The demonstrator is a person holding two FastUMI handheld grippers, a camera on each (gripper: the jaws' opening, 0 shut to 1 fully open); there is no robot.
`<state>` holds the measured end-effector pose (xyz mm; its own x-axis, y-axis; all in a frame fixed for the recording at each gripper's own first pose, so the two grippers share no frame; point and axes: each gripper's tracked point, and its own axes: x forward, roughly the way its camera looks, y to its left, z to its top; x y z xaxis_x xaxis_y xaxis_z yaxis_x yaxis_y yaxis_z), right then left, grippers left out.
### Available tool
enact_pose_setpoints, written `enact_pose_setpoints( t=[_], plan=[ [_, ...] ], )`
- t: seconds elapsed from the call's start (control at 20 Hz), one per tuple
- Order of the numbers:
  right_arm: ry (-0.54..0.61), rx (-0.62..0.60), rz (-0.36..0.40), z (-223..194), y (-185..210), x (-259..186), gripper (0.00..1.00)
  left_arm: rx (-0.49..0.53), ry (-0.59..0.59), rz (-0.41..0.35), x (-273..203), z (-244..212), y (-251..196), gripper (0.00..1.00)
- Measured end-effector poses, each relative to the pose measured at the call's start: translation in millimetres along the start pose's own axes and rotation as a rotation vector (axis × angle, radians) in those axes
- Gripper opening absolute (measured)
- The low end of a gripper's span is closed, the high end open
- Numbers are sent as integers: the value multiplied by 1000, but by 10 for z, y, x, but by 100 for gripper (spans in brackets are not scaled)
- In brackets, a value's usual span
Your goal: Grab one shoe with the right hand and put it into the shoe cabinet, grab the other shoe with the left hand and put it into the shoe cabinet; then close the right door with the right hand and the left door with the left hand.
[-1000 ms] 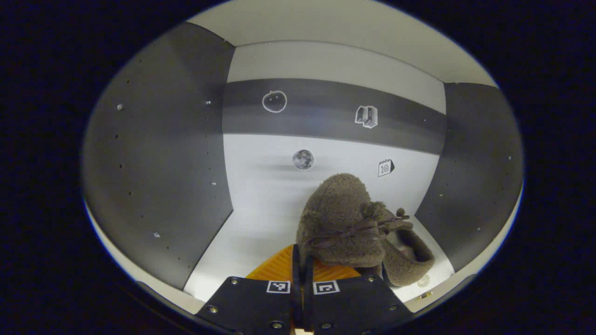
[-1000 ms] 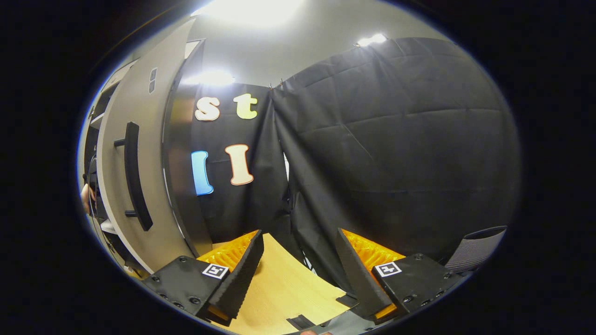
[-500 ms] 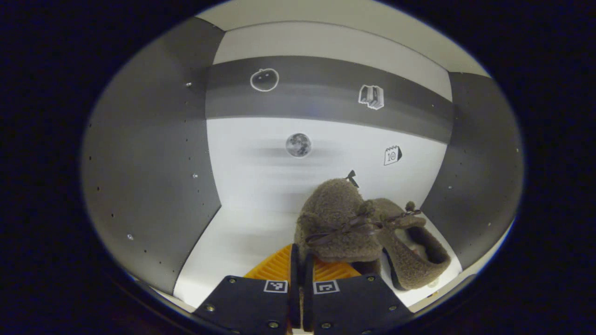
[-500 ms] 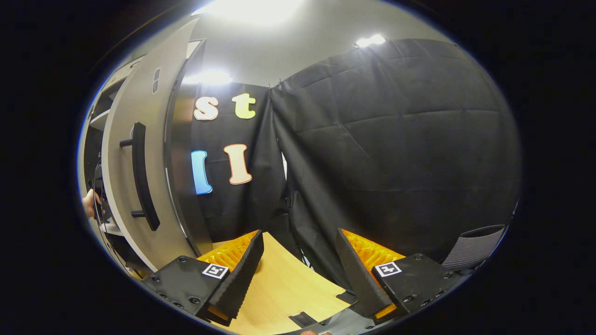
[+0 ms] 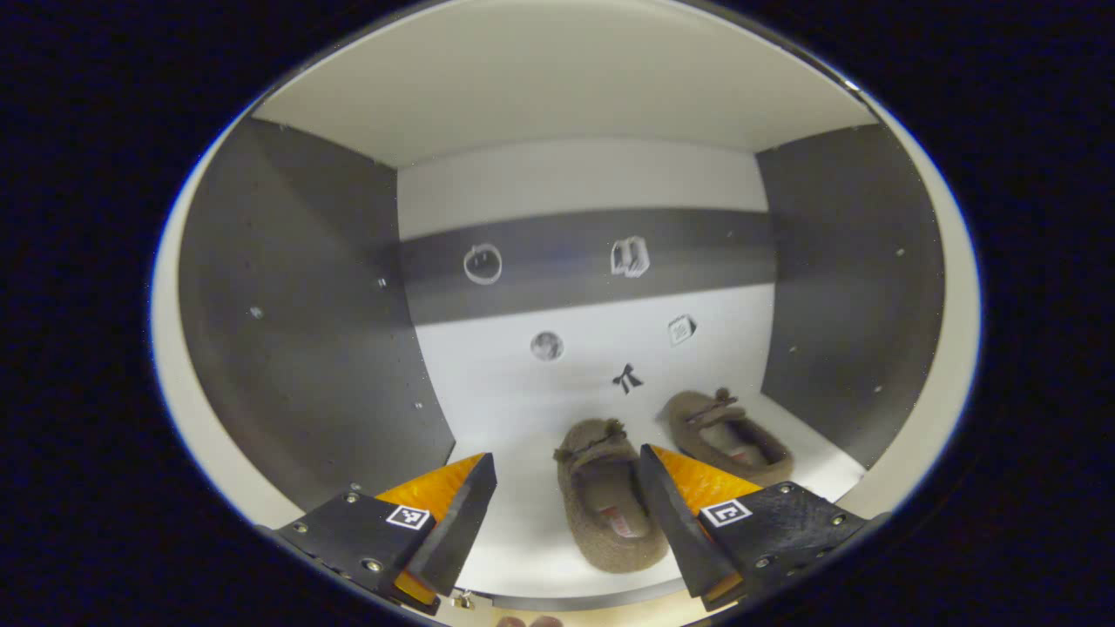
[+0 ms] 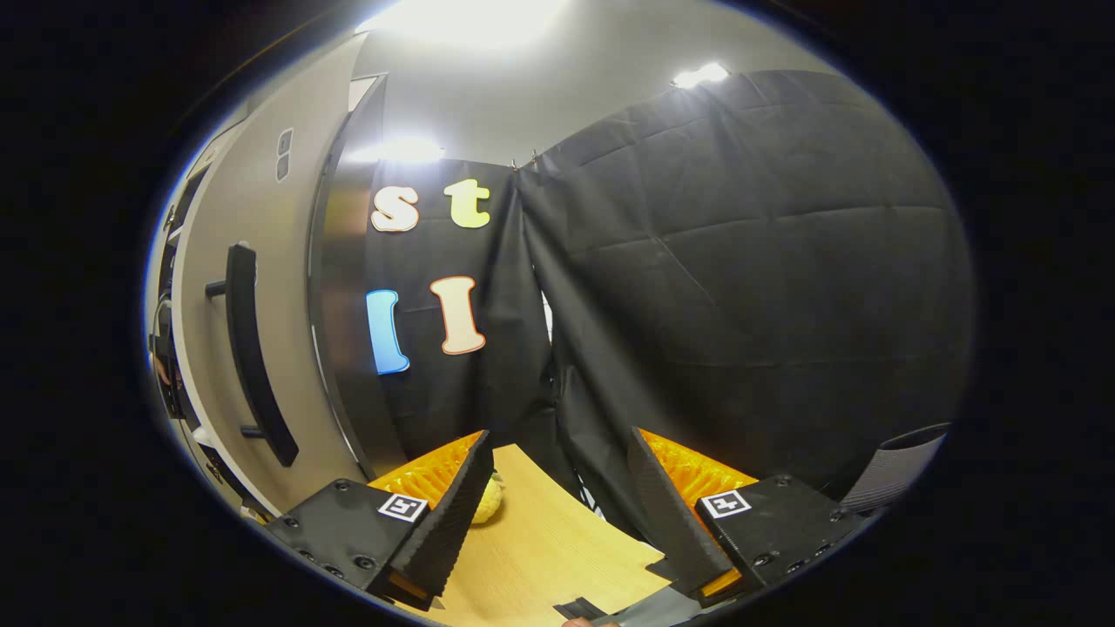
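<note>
In the left gripper view two fuzzy brown slippers lie on the white shelf [image 5: 523,540] inside the shoe cabinet. The nearer shoe [image 5: 607,505] lies between my fingers' line of sight, the other shoe [image 5: 727,431] further right and back. My left gripper [image 5: 566,522] is open, drawn back from the nearer shoe and holding nothing. In the right gripper view my right gripper [image 6: 557,514] is open and empty over a wooden tabletop [image 6: 531,549]. The cabinet's open right door [image 6: 261,331], with a long dark handle [image 6: 253,357], stands to its left.
Dark side walls [image 5: 296,366] bound the cabinet compartment; small pictogram stickers [image 5: 546,346] mark its back panel. In the right gripper view a small yellow object [image 6: 489,498] lies on the tabletop by my left finger, and a grey mesh chair back [image 6: 893,470] stands at the right.
My left gripper opened, let go of the shoe and pulled back out of the compartment; the shoe now lies flat beside the other. The right gripper shifted slightly, bringing a yellow object into sight.
</note>
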<state>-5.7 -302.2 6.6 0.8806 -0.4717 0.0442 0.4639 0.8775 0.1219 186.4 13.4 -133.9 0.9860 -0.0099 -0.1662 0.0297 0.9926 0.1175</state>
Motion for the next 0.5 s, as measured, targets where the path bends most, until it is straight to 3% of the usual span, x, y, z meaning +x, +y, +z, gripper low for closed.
enact_pose_setpoints(
  t=[0.05, 0.1, 0.3, 0.35, 0.4, 0.5],
  plan=[
    [-1, -5, 13, 42, 9, 68, 98, -9, -32, -12, -176, 89, -50, 100],
    [-5, -9, 25, 89, 25, 104, 98, -12, -53, -24, -352, 136, -90, 96],
    [-35, -25, 72, 327, 111, 287, 98, -32, -108, -77, -1080, 206, -348, 100],
    [-40, -19, 78, 379, 130, 338, 92, -57, -114, -87, -1233, 179, -411, 99],
    [-43, -6, 82, 419, 134, 371, 98, -76, -127, -91, -1370, 137, -436, 97],
    [-48, 25, 94, 484, 160, 447, 98, -68, -180, -81, -1604, 59, -456, 98]
  ],
)
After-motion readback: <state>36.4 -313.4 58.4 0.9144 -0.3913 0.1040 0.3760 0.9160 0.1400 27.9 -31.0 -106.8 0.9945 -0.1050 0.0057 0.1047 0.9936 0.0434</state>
